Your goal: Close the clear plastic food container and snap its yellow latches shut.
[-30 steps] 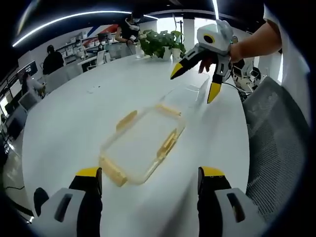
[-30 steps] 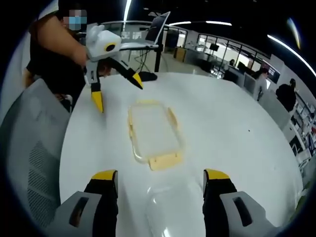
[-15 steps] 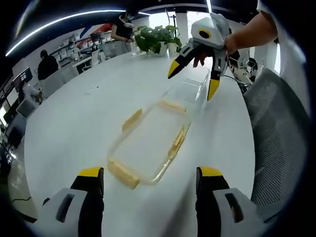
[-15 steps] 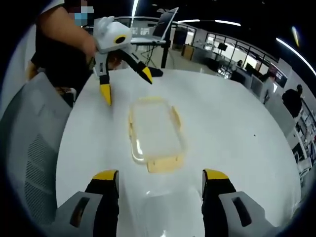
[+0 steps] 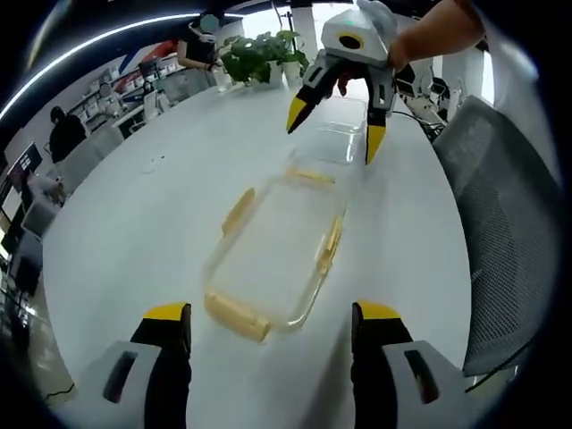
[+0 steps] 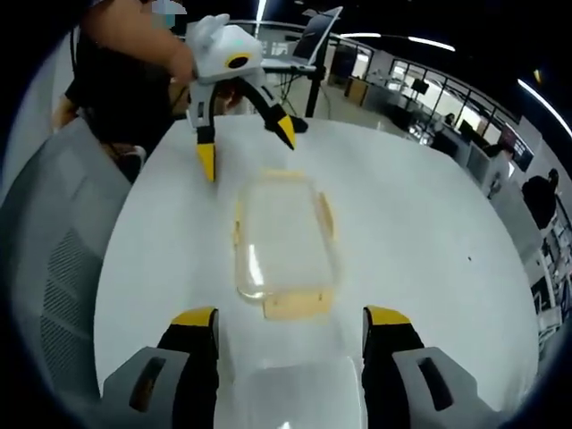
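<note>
Above the white table [image 5: 134, 223], left gripper [image 6: 246, 147] and right gripper [image 5: 331, 125] spread wide, empty, facing across clear container [image 5: 277, 250].

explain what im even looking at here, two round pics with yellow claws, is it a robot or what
No robot: a person holds a two-jaw gripper in each hand, and a fisheye camera rides on each. In the left gripper view the left gripper rises from the bottom, jaws open, and the right gripper hangs across the table, also open. The right gripper view looks back the other way, so the left gripper appears there. On the white table lie a clear lid with yellow latches and, beyond it, a clear plastic container. Nothing is held.
</note>
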